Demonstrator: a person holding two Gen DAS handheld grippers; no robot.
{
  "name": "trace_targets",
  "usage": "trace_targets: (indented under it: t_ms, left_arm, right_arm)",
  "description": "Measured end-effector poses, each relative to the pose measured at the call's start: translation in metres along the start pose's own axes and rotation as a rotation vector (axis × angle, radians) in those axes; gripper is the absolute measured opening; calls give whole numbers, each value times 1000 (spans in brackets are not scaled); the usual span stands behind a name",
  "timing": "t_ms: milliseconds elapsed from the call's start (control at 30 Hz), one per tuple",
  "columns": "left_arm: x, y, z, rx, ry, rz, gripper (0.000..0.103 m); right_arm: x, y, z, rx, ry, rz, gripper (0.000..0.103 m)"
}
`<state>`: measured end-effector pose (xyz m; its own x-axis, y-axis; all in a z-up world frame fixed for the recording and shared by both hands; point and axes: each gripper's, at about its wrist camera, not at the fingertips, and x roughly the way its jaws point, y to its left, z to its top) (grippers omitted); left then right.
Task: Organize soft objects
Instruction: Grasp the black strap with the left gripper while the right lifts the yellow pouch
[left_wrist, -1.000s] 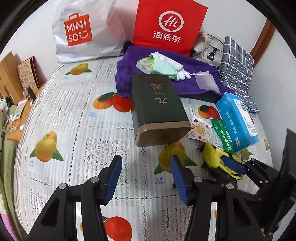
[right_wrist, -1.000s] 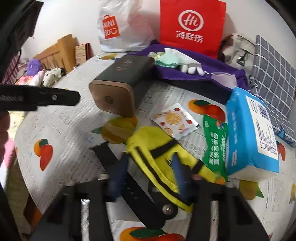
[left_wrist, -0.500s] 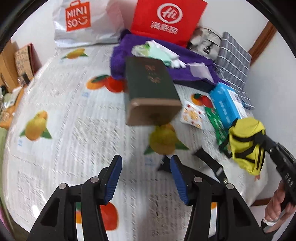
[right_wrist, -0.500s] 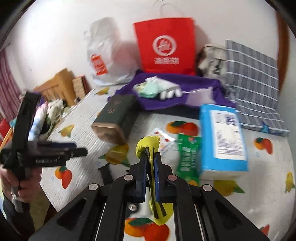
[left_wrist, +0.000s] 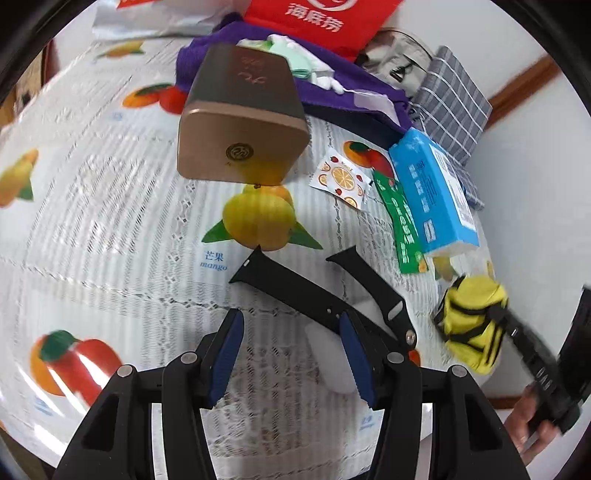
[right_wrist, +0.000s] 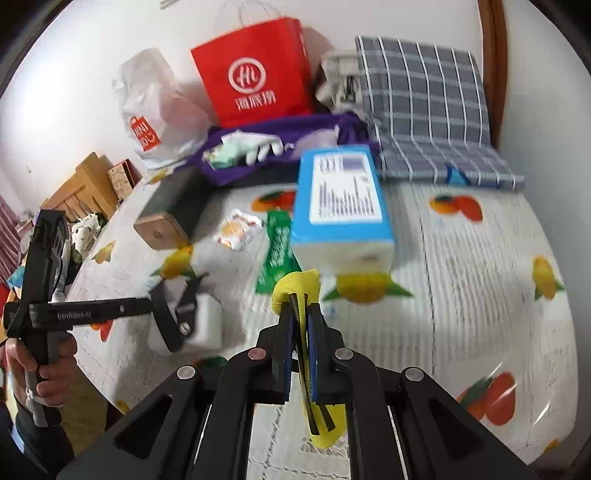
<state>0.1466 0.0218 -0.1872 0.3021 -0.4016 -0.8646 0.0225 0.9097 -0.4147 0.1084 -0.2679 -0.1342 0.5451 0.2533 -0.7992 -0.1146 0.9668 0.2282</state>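
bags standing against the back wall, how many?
2. Red paper bag upright at the wall behind the purple cloth; white plastic bag just left of it. More may be hidden behind them.

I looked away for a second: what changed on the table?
The right gripper closed on the yellow fabric pouch with black straps and lifted it off the fruit-print tablecloth. The left gripper, open, dropped toward the black strap. Everything else stayed put.

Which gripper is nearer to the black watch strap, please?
Left. The left gripper hangs open just over the black watch strap; the right gripper holds the yellow pouch off to the side.
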Motion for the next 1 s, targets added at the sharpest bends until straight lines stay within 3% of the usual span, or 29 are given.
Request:
trace_targets:
  t_ms: [400, 500, 567, 633, 900, 1000]
  left_arm:
    - [16, -4, 21, -85, -32, -42, 49]
    - [22, -9, 25, -92, -18, -57, 37]
    - [27, -12, 26, -98, -4, -67, 21]
    - [32, -15, 25, -90, 10, -76, 16]
    - [34, -16, 23, -98, 14, -73, 15]
    - [32, -18, 22, -75, 7, -74, 6]
  right_arm:
    - [38, -13, -12, 1, 74, 13, 12]
    - [41, -19, -16, 9, 77, 13, 12]
    - [42, -23, -18, 15, 85, 11, 12]
    - [43, -26, -19, 23, 86, 13, 12]
    - [47, -36, -25, 57, 99, 21, 12]
    - [45, -32, -26, 50, 95, 25, 11]
